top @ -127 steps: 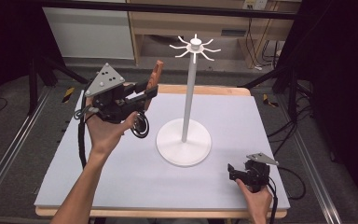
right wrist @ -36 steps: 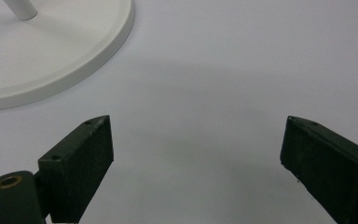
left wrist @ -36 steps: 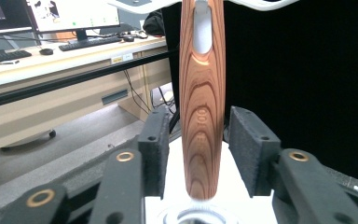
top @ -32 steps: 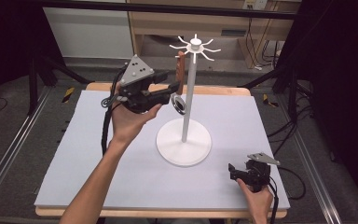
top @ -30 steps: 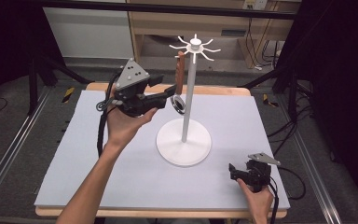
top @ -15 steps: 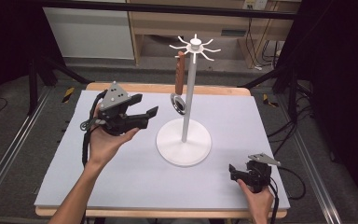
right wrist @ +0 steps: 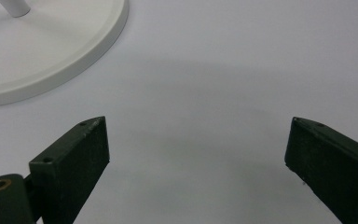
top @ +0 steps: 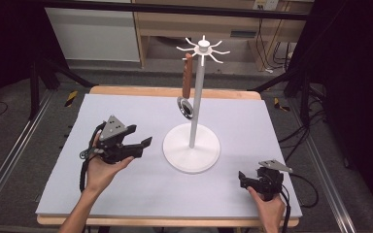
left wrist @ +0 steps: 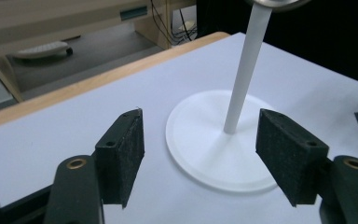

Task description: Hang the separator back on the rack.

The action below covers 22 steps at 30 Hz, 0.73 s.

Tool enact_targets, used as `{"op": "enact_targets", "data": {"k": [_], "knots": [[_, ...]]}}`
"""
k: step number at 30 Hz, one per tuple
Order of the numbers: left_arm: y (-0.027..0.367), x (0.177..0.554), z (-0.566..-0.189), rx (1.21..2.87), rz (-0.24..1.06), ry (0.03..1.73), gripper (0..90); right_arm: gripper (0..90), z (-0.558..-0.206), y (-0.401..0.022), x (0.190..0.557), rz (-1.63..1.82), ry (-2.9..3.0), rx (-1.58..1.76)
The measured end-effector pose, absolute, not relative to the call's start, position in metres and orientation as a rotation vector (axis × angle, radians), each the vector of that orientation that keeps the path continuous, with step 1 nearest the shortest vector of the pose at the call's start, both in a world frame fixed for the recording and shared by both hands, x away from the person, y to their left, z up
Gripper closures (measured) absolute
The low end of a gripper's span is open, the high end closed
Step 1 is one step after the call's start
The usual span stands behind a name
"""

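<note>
- Wood-handled and steel-headed, the utensil [top: 188, 82] now hangs from a hook of the white stand [top: 192, 145]; a second ago it was clamped in my left gripper [top: 141, 144] up beside the post.
- Half a second back my left gripper had already let go and was dropping away; now it sits low over the desk [top: 252, 116], to the left of the stand's round base and apart from it.
- My left jaws stand wide open with nothing between them. In the left gripper view they frame the white base and the lower post, and a shiny metal edge [left wrist: 275, 3] peeks in at the top.
- My right gripper [top: 245, 178] has not moved through all of this: it rests near the desk's front right corner, jaws spread and empty, with bare desk between them in the right gripper view.
- I judge the hanging step done, since the utensil carries its own weight without my grip.
- It hangs upright: a reddish-brown handle on top, caught at a hook just left of the stand's crown, and a round polished head below, close beside the post. Whether the head touches the post I cannot tell.
</note>
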<state>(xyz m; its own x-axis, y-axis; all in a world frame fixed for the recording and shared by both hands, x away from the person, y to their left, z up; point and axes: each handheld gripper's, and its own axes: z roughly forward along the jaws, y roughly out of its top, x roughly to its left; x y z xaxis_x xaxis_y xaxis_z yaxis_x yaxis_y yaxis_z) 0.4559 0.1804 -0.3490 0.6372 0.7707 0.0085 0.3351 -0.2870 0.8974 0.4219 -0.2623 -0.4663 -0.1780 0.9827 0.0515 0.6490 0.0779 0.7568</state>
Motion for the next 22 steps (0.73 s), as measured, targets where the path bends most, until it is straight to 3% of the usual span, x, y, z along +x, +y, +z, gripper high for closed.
{"op": "enact_targets", "data": {"k": [14, 22], "knots": [[0.224, 0.452, -0.420, 1.907, 0.504, 1.054, 29.8, 6.2, -0.468, -0.264, 0.422, 0.898, 1.881, 1.633], [0.255, 0.446, -0.440, 1.910, 0.534, 1.150, 29.0, 6.1, -0.472, -0.268, 0.423, 0.859, 1.896, 1.640]]}}
